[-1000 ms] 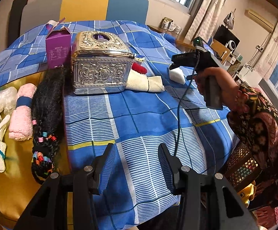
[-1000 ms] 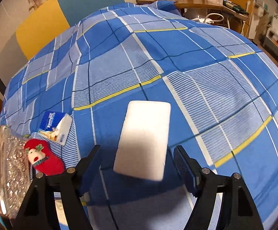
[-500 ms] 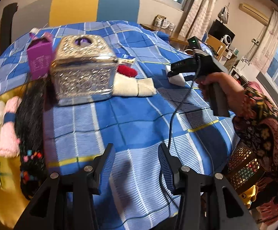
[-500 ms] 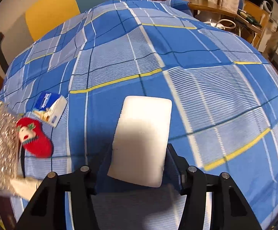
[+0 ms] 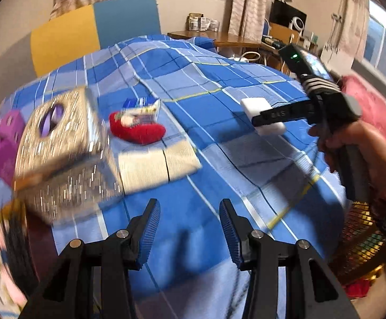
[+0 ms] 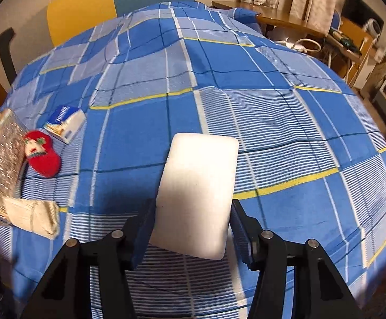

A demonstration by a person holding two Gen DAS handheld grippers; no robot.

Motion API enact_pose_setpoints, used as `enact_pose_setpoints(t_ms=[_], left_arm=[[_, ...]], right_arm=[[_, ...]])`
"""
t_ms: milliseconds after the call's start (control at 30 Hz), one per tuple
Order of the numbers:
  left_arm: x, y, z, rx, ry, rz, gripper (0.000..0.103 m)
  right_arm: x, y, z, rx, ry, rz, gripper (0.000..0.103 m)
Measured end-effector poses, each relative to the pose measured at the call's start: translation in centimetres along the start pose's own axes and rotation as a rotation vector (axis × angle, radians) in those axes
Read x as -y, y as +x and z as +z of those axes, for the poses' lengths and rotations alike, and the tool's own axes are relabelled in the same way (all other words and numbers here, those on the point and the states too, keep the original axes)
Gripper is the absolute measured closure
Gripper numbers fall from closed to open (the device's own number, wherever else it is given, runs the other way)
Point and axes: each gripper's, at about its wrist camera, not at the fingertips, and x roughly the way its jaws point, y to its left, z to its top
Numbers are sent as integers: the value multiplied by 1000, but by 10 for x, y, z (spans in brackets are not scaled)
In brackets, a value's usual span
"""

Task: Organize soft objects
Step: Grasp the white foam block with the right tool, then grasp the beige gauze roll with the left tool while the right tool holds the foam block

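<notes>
Since the earlier frames, the right gripper (image 6: 193, 228) has closed in on the white sponge (image 6: 197, 196); its jaws, which a second ago stood wide on either side of the block, now press against its two long edges. Across the same span the left wrist view has swung to the right, so the silver tissue box (image 5: 62, 154) now sits blurred at the left.

In the left wrist view the sponge (image 5: 262, 115) appears clamped at the tip of the right gripper (image 5: 268, 117), above the blue checked tablecloth (image 5: 233, 175), apparently lifted clear of it. A person's hand (image 5: 352, 143) grips the handle. Holding the block across its narrow width likely gives the pads a firm bite on a squashy item.

The sponge's long axis runs straight ahead along the gripper's fingers, its far short end pointing away from the camera toward the table's far side, its broad face turned up.

The left gripper (image 5: 189, 228) stands spread with nothing between its pads, hovering over bare cloth, probably free to take another item.

Nearby lie a red sock (image 5: 137, 130), a folded cream cloth (image 5: 158, 163) beside the tissue box, and a small blue tissue packet (image 6: 65, 123). A purple box (image 5: 3, 138) stands just left of the tissue box.
</notes>
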Motion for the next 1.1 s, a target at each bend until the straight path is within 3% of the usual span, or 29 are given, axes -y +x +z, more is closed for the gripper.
enact_pose_setpoints(t_ms=[200, 367, 433, 533, 833, 1000, 1100], left_arm=[[6, 29, 45, -42, 113, 28, 56], [12, 59, 68, -167, 256, 48, 56], [11, 71, 73, -236, 298, 22, 56], [8, 85, 75, -312, 360, 29, 56], [8, 110, 66, -415, 549, 75, 48], [12, 119, 57, -457, 601, 92, 48], [13, 118, 56, -448, 571, 93, 50]], right_arm=[[-9, -6, -2, 12, -20, 36, 46], [-7, -10, 0, 16, -1, 69, 46], [-6, -12, 1, 16, 10, 81, 46], [-4, -11, 1, 6, 25, 101, 46], [-2, -10, 2, -7, 53, 131, 46], [-2, -10, 2, -11, 57, 132, 46], [-1, -10, 2, -9, 62, 133, 46]])
